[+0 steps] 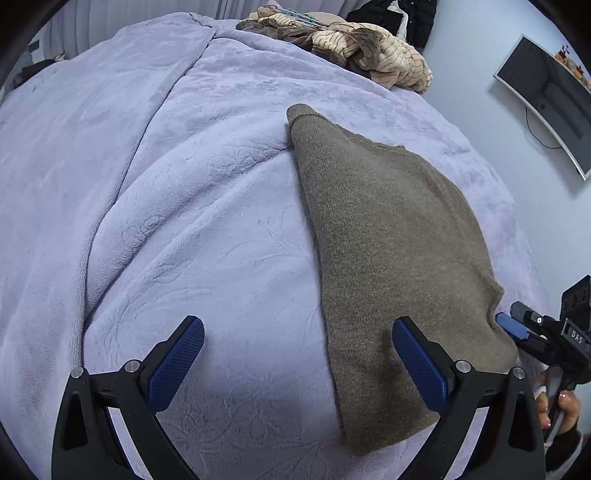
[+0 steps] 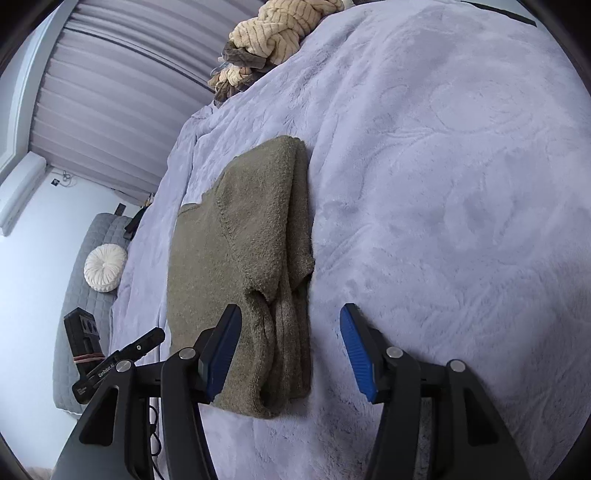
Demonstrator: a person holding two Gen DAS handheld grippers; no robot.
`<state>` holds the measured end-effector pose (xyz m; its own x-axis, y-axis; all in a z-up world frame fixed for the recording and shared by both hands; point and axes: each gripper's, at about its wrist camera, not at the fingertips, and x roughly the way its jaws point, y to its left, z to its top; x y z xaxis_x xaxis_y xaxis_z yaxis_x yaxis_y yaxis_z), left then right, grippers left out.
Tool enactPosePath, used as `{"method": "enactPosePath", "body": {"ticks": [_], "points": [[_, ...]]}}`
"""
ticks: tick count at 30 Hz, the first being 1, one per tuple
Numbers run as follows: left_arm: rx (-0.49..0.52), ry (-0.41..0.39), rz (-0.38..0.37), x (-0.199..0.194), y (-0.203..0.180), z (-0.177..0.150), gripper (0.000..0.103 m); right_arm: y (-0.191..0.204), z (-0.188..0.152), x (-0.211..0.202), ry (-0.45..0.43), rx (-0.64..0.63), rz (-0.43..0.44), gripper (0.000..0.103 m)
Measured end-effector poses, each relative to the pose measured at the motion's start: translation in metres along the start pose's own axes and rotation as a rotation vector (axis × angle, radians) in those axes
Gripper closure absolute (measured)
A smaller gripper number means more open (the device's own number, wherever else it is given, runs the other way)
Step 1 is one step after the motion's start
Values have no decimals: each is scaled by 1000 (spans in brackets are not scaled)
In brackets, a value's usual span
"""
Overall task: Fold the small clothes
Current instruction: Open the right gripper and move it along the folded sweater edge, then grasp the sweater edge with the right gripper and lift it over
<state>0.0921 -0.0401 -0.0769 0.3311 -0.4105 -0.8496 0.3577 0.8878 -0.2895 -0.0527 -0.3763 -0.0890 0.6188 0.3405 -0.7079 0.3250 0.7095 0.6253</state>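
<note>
A brown knit sweater [image 1: 391, 251] lies folded lengthwise on the lavender blanket [image 1: 184, 184]; it also shows in the right wrist view [image 2: 240, 251], with its folded layers stacked along the right edge. My left gripper [image 1: 297, 354] is open and empty, its right finger over the sweater's near edge. My right gripper [image 2: 290, 350] is open and empty, its jaws standing either side of the sweater's near end. The right gripper also shows at the far right of the left wrist view [image 1: 517, 325], beside the sweater's right edge.
A heap of beige striped clothes [image 1: 354, 48] lies at the far end of the bed, also in the right wrist view [image 2: 280, 29]. A monitor [image 1: 550, 99] hangs on the wall to the right. A grey bench with a round white cushion [image 2: 105, 267] stands beyond the bed.
</note>
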Motion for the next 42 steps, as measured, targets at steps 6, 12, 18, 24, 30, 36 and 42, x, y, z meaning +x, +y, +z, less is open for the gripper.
{"method": "enactPosePath", "body": {"ticks": [6, 12, 18, 24, 30, 36, 42], "points": [[10, 3, 4, 10, -8, 14, 1, 6, 15, 8, -1, -2, 11, 42], [16, 22, -6, 28, -23, 39, 1, 15, 44, 27, 25, -23, -14, 37], [6, 52, -29, 47, -30, 49, 1, 13, 62, 47, 69, -29, -51, 37], [15, 62, -37, 56, -36, 52, 1, 22, 75, 66, 133, -71, -60, 30], [1, 70, -58, 63, -37, 55, 1, 32, 77, 85, 188, -106, -65, 30], [0, 75, -70, 70, -38, 57, 1, 60, 76, 96, 219, -201, 31, 26], [8, 93, -106, 82, -45, 61, 1, 51, 77, 92, 236, -228, 16, 26]]}}
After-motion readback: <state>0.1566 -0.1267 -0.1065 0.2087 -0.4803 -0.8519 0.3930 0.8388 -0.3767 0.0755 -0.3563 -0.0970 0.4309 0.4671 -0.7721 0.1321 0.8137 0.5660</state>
